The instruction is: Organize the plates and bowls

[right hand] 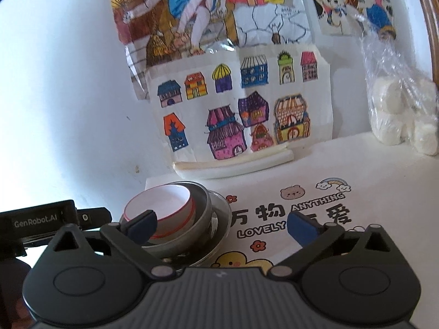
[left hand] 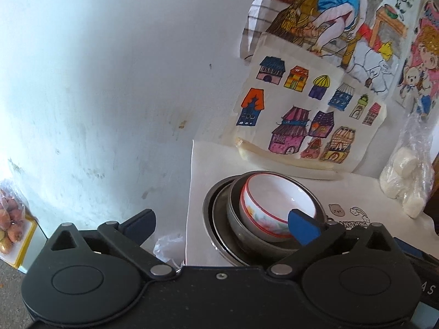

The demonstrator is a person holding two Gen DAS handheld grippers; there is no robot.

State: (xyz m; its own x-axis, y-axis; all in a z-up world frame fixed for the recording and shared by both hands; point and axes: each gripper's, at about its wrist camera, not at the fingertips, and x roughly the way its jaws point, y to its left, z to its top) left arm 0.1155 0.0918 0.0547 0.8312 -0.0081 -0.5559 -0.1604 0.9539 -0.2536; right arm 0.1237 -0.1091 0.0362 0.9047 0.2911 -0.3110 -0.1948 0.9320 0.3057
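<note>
A: Left gripper (left hand: 222,222) and right gripper (right hand: 221,226) both spread wide, holding nothing.

B: White ceramic bowl with red rim (left hand: 277,205) nested in grey metal bowl (right hand: 201,213) at 12 o'clock. Probably fragile, slick glaze. Best pinched at the rim.

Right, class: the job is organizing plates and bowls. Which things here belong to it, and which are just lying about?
Job:
white bowl
grey metal bowl
metal plate

Lying about:
house drawing
bag of white pieces
bagged fruit
cartoon table cover
</note>
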